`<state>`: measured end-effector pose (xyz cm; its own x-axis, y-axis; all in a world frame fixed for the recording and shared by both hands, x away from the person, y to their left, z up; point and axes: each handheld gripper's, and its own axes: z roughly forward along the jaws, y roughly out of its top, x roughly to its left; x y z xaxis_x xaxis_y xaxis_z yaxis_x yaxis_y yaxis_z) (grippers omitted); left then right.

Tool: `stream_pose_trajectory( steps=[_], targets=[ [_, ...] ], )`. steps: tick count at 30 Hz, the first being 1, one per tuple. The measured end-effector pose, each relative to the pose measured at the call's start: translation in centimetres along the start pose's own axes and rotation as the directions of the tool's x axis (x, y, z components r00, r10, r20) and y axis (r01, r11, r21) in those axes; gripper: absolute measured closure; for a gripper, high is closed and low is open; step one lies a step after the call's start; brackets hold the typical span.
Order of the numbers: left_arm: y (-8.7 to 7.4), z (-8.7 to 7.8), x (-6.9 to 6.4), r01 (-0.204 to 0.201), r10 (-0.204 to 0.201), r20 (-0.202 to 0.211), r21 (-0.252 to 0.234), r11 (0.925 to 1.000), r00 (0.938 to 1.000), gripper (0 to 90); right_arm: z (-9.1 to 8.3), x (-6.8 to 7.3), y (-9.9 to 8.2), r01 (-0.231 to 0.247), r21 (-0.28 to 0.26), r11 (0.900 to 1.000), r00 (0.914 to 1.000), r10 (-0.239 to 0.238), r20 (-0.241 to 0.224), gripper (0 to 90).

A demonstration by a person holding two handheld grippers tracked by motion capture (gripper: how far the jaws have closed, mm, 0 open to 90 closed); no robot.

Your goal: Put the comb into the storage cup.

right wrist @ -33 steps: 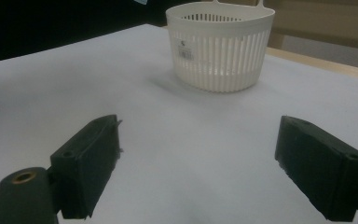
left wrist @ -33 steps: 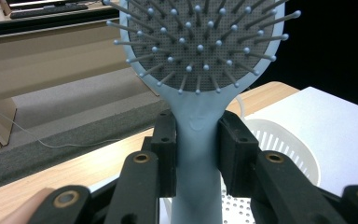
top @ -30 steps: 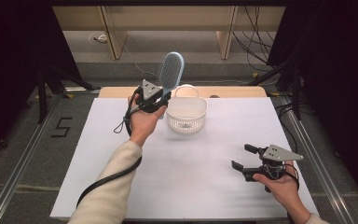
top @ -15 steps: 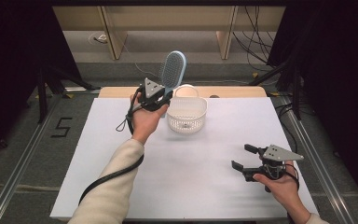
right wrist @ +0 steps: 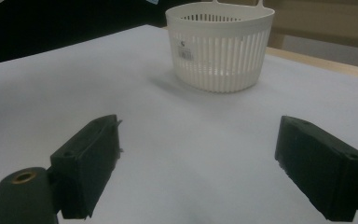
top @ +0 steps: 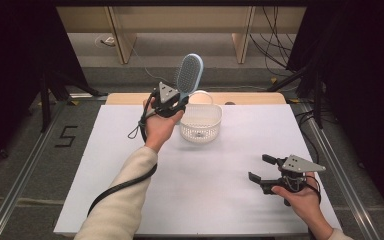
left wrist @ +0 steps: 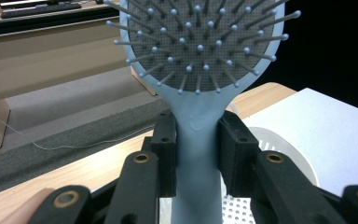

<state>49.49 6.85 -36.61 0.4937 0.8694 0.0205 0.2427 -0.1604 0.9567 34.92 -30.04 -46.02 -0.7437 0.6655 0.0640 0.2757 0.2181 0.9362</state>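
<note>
Hairbrush (left wrist: pixel 196 116) in left tool (left wrist: pixel 196 154) above basket (top: pixel 200 122)

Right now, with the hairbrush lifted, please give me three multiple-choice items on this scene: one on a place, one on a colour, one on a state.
1. Where does the basket stand?
A. on the white table top, beside the left gripper
B. on the floor
C. between the fingers of the right gripper

2. What colour is the hairbrush?
A. red
B. light blue
C. black

3. How are the fingers of the right gripper?
A. shut on the basket
B. shut on the hairbrush
C. open, with nothing between them

Answers:
1. A, the high view shows it on the white surface next to the left hand.
2. B, the left gripper view shows a light blue handle and rim clamped between the black fingers.
3. C, the right gripper view shows the two fingers wide apart over the bare table top.
</note>
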Motion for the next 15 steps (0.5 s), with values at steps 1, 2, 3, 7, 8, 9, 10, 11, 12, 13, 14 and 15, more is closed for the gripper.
stream_pose_trajectory(
  steps=[1,2,3,7,8,9,10,11,12,13,14,15],
  targets=[
    [0.06,0.02,-0.01,-0.002,0.002,0.0,-0.001,1.0,1.0,69.9,0.0,0.0,0.0,-0.001,0.0,1.0,1.0,0.001,0.0,15.0],
    [0.1,0.05,-0.04,0.002,-0.002,0.0,-0.003,1.0,1.0,69.9,0.01,0.0,0.0,-0.002,-0.001,1.0,1.0,0.002,0.0,15.0],
    [0.16,0.06,-0.05,0.002,-0.002,0.001,-0.002,1.0,1.0,69.9,0.0,0.01,0.0,-0.002,0.0,1.0,1.0,0.002,0.0,15.0],
    [0.26,0.23,-0.12,0.003,-0.003,0.001,-0.005,1.0,1.0,69.8,-0.01,0.0,0.0,-0.001,-0.001,1.0,1.0,0.001,0.001,15.0],
    [0.27,0.27,-0.13,0.004,-0.004,0.002,-0.005,1.0,1.0,69.9,-0.02,0.01,0.01,-0.002,-0.001,1.0,1.0,0.002,0.001,15.0],
    [0.29,0.32,-0.15,0.003,-0.003,0.003,-0.005,1.0,1.0,69.9,-0.01,0.0,0.01,-0.002,-0.001,1.0,1.0,0.002,0.0,15.0],
    [0.29,0.37,-0.16,0.001,-0.001,0.004,-0.004,1.0,1.0,69.9,0.02,0.0,-0.01,-0.002,-0.002,1.0,1.0,0.002,-0.001,15.0],
    [0.28,0.42,-0.17,0.001,-0.001,0.004,-0.002,1.0,1.0,69.8,0.02,-0.01,-0.02,-0.002,-0.001,1.0,1.0,0.002,0.0,15.0],
    [0.26,0.5,-0.2,0.004,-0.004,0.005,-0.002,1.0,1.0,69.8,0.02,-0.03,-0.02,-0.002,-0.002,1.0,1.0,0.002,-0.001,15.0],
    [0.25,0.55,-0.18,0.002,-0.002,0.006,-0.002,1.0,1.0,69.9,0.0,-0.04,-0.02,-0.003,-0.001,1.0,1.0,0.003,0.0,15.0],
    [0.23,0.62,-0.2,0.006,-0.006,0.007,0.0,1.0,1.0,69.9,0.0,-0.04,-0.03,-0.002,-0.001,1.0,1.0,0.002,0.001,15.0],
    [0.21,0.7,-0.21,0.005,-0.005,0.007,0.002,1.0,1.0,69.9,0.0,-0.05,-0.03,-0.002,-0.001,1.0,1.0,0.002,0.001,15.0]
  ],
)
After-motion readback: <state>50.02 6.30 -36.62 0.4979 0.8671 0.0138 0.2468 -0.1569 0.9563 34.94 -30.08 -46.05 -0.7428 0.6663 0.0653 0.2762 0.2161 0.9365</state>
